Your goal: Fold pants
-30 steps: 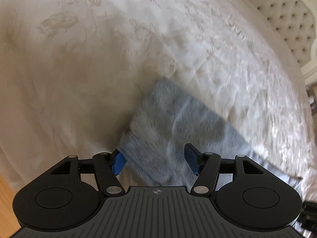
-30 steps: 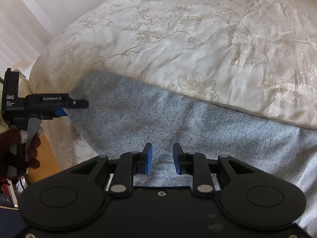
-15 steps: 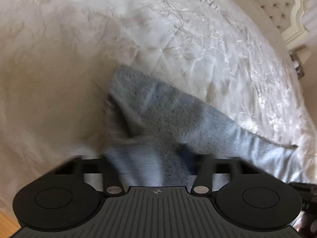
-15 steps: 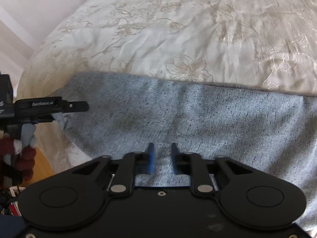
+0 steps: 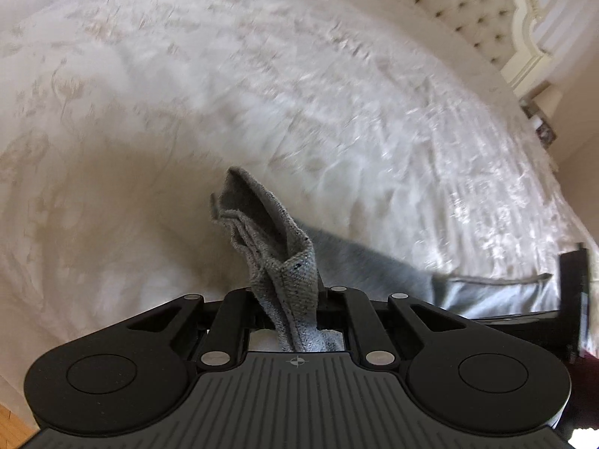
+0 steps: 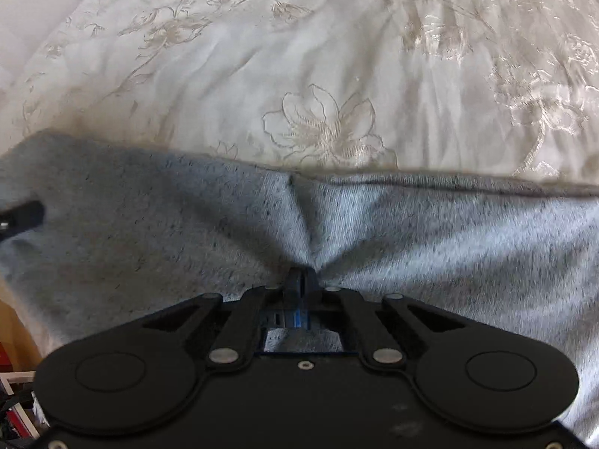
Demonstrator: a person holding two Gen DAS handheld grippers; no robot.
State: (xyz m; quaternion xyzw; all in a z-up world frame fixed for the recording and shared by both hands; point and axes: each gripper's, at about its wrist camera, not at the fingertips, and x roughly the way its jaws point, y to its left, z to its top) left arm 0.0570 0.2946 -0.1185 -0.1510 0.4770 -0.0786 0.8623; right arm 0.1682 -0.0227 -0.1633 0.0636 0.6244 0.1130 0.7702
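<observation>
Gripping a bunched end of the grey pants [image 5: 279, 258], the left tongs [image 5: 288, 299] sit clamped on the fabric at lower centre of the left wrist view; the pinched cloth stands up out of the jaws in a crumpled peak with a hem edge curling at its top; the rest of the garment trails off to the right of the frame across the bed [image 5: 149, 149], lying on the cream embroidered bedspread [image 5: 337, 93]; a tufted headboard [image 5: 468, 11] shows in the upper right corner; part of the other device, dark and boxy, pokes in at the right edge, details unclear; a strip of wooden floor [image 5: 11, 422] shows bottom left.

Right wrist view: right tongs [image 6: 301, 280] squeezed together on a fold of the same grey pants [image 6: 149, 224], blue pads barely visible between the black fingers [image 6: 288, 284]; creases fan out from the pinch point toward upper centre; garment spans the whole frame width across the middle, its far edge lying straight against the floral bedspread [image 6: 318, 123]; a black tip of the other tool juts in at the left edge over the fabric, contact cannot be told; frame slightly motion-blurred.
</observation>
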